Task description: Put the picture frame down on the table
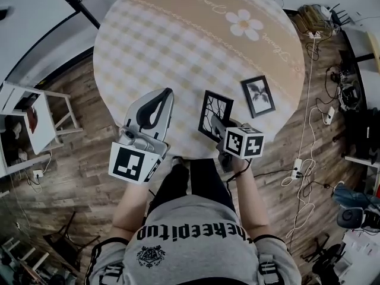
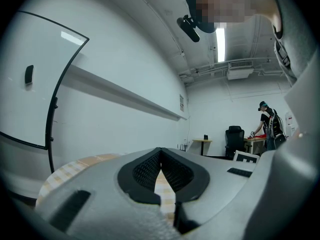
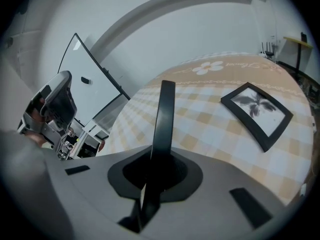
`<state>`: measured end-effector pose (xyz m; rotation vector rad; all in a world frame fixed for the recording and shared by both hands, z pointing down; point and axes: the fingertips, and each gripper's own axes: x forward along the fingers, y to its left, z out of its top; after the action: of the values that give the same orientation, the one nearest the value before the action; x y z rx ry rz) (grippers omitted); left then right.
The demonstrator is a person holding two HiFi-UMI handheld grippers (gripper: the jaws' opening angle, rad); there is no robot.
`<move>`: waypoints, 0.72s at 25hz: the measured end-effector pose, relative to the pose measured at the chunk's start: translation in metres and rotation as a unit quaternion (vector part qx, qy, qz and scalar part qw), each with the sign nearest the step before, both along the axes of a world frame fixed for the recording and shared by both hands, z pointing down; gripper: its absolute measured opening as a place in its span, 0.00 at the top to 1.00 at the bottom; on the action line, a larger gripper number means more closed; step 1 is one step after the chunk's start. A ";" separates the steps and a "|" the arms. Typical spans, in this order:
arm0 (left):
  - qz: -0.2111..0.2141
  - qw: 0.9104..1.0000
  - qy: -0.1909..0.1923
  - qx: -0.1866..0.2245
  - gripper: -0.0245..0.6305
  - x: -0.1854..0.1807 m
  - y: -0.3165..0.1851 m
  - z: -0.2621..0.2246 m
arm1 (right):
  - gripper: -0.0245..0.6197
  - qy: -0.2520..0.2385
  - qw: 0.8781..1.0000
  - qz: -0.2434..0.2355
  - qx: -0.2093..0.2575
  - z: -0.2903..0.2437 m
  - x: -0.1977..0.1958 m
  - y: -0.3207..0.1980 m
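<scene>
My right gripper (image 1: pixel 218 122) is shut on the lower edge of a black picture frame (image 1: pixel 214 114) with a branch pattern, held tilted over the round table's near edge. In the right gripper view that frame (image 3: pixel 163 118) rises edge-on from between the jaws. A second black frame (image 1: pixel 258 95) with a leaf print lies flat on the checked tablecloth (image 1: pixel 178 58) to the right, and this lying frame (image 3: pixel 256 113) also shows in the right gripper view. My left gripper (image 1: pixel 165 93) hovers over the table's near left part, jaws shut with nothing between them (image 2: pixel 161 168).
Beige checked cloth with a flower print (image 1: pixel 244 24) covers the round table. A white shelf unit (image 1: pixel 29 123) stands on the wood floor at left. Cables and power strips (image 1: pixel 314 117) trail along the floor at right. In the left gripper view a person (image 2: pixel 267 124) stands at a far desk.
</scene>
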<state>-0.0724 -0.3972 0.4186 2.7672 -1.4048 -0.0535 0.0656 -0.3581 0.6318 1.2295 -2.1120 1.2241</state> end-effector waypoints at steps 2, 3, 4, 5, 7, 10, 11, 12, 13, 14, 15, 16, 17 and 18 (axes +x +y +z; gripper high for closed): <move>-0.001 1.000 -0.001 -0.002 0.94 -0.001 -0.002 0.001 | 0.91 0.014 1.000 0.005 0.000 0.005 0.005 -0.004; -0.002 1.000 -0.001 -0.003 0.94 -0.002 -0.002 0.002 | 0.90 0.022 1.000 0.007 0.000 0.008 0.007 -0.006; -0.004 1.000 -0.002 -0.004 0.94 -0.003 -0.003 0.002 | 0.89 0.027 1.000 0.009 0.000 0.010 0.009 -0.008; -0.005 1.000 -0.002 -0.005 0.94 -0.004 -0.004 0.003 | 0.88 0.030 0.999 0.011 -0.001 0.013 0.011 -0.010; -0.008 1.000 -0.002 -0.007 0.94 -0.007 -0.005 0.004 | 0.87 0.035 0.999 0.015 -0.004 0.017 0.013 -0.013; -0.011 1.000 -0.003 -0.010 0.94 -0.009 -0.006 0.007 | 0.84 0.044 0.999 0.014 -0.006 0.023 0.016 -0.017; -0.012 1.000 -0.003 -0.010 0.94 -0.010 -0.007 0.008 | 0.84 0.047 0.999 0.012 -0.006 0.024 0.016 -0.018; -0.012 1.000 -0.003 -0.010 0.94 -0.010 -0.007 0.009 | 0.83 0.050 0.999 0.010 -0.005 0.026 0.017 -0.019; -0.012 1.000 -0.002 -0.011 0.94 -0.011 -0.008 0.009 | 0.83 0.053 0.999 0.007 -0.004 0.026 0.017 -0.020; -0.013 1.000 -0.002 -0.012 0.94 -0.012 -0.008 0.010 | 0.82 0.056 0.998 0.004 -0.002 0.027 0.017 -0.020; -0.013 1.000 -0.002 -0.012 0.94 -0.012 -0.009 0.010 | 0.81 0.060 0.998 0.002 -0.001 0.027 0.017 -0.020; -0.013 1.000 -0.002 -0.013 0.94 -0.012 -0.009 0.010 | 0.81 0.063 0.998 0.001 0.001 0.028 0.018 -0.020; -0.013 1.000 -0.002 -0.014 0.94 -0.012 -0.008 0.010 | 0.80 0.066 0.998 0.001 0.003 0.028 0.019 -0.020; -0.012 1.000 -0.001 -0.014 0.94 -0.011 -0.008 0.010 | 0.79 0.070 0.998 0.002 0.004 0.029 0.021 -0.019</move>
<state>-0.0838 -0.4055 0.4287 2.7292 -1.4290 -0.0309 0.0865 -0.3774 0.6603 1.2854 -2.0166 1.0990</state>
